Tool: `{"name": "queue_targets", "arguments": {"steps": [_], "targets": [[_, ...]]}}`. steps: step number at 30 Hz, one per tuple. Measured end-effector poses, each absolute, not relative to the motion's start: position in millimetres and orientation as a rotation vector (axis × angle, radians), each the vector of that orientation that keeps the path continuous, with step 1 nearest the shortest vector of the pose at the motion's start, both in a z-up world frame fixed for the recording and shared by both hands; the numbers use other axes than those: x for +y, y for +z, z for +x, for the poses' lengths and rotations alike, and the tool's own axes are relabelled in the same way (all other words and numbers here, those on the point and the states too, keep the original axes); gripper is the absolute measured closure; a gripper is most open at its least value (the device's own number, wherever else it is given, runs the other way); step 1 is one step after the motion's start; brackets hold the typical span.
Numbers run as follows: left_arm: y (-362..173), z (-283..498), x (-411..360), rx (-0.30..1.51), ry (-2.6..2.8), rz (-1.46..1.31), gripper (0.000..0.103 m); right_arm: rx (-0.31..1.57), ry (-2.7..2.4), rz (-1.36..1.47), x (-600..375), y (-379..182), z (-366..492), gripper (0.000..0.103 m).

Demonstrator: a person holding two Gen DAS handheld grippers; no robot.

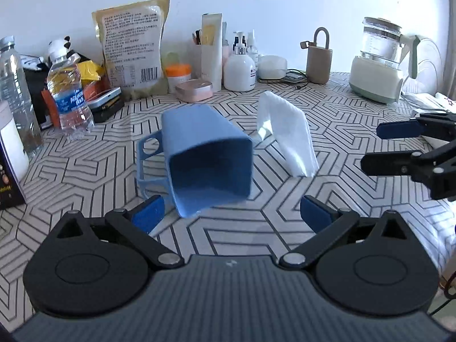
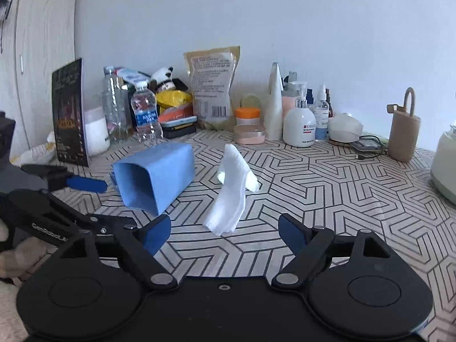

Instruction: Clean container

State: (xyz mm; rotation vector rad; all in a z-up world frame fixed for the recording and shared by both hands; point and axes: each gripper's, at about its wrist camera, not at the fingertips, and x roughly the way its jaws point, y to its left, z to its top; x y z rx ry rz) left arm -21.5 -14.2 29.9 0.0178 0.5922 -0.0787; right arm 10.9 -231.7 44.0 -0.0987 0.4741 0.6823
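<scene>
A light blue square cup (image 1: 205,156) with a side handle lies on its side on the patterned tabletop, its mouth facing my left gripper (image 1: 232,213). That gripper is open, its blue pads just short of the cup's rim with nothing between them. Right of the cup a folded white tissue (image 1: 287,134) stands tented on the table. My right gripper (image 2: 225,235) is open too, with the tissue (image 2: 230,191) just ahead of its fingers and the cup (image 2: 159,173) to the left. From the left wrist, the right gripper (image 1: 373,146) shows at the right edge.
Clutter lines the back wall: water bottles (image 1: 68,99), a tan snack bag (image 1: 134,45), a white pump bottle (image 1: 239,68), a beige flask (image 1: 319,59) and a kettle (image 1: 379,65) at far right. A dark box (image 2: 69,114) stands at left. A hand (image 2: 17,253) holds the left gripper.
</scene>
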Motion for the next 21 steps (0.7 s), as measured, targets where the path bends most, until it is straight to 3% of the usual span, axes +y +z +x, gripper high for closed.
{"name": "queue_targets", "arguments": {"steps": [21], "targets": [[11.6,-29.5,-12.3,0.656,-0.117,-0.076,0.000,0.579,0.586,-0.177,-202.6,4.9,11.1,0.014]]}}
